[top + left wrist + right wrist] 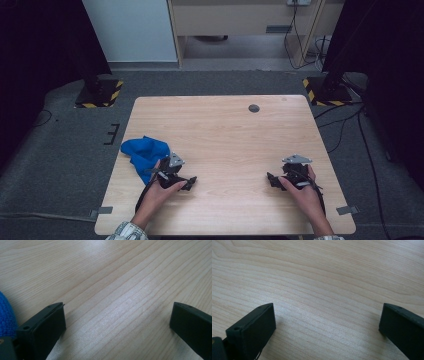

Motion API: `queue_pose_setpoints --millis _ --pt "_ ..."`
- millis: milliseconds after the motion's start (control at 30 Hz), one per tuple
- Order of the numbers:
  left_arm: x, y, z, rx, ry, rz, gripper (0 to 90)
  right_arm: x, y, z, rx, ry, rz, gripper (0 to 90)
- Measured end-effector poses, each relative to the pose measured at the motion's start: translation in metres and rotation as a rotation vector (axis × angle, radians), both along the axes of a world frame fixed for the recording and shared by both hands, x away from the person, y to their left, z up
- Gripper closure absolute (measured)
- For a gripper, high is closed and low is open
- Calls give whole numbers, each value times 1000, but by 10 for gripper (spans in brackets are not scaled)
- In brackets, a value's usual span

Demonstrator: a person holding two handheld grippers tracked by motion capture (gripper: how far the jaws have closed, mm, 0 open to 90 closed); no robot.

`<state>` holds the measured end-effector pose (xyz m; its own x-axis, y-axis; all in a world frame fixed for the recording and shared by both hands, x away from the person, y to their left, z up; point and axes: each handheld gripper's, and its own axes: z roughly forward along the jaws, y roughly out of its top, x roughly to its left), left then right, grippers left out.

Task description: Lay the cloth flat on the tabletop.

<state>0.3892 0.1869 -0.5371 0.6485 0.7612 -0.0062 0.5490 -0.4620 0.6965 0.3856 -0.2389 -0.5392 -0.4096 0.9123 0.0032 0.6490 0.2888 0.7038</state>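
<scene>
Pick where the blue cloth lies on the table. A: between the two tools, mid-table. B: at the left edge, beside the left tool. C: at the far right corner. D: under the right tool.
B: the blue cloth lies crumpled at the table's left edge, beside the left tool.

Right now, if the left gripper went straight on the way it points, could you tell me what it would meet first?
Only bare table, it seems: the open left gripper faces wood, with the blue cloth off beside one jaw, though depth is unclear.
</scene>
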Motion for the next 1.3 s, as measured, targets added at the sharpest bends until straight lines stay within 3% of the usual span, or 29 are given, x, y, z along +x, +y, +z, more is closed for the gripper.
queue_pose_setpoints --millis 233,467,633,833,1000,1067,1167,1300 --pt "0 4 5 -18 4 0 29 0 0 0 1 0 1 8" --pt "-1 15 26 -55 -54 14 39 0 0 0 1 0 1 8" --pt "-1 26 49 -90 -98 42 44 0 0 0 1 0 1 8" --pt "2 52 70 -87 -148 87 35 0 0 0 1 1 1 8" --pt "6 77 78 -111 -164 137 32 0 0 0 1 0 1 8" --pt "7 88 81 -93 -177 164 31 0 0 0 0 0 1 8" --pt "7 102 82 -125 -178 191 27 0 0 0 1 1 1 8" --pt "8 116 77 -77 -178 220 26 0 0 0 1 0 1 8"
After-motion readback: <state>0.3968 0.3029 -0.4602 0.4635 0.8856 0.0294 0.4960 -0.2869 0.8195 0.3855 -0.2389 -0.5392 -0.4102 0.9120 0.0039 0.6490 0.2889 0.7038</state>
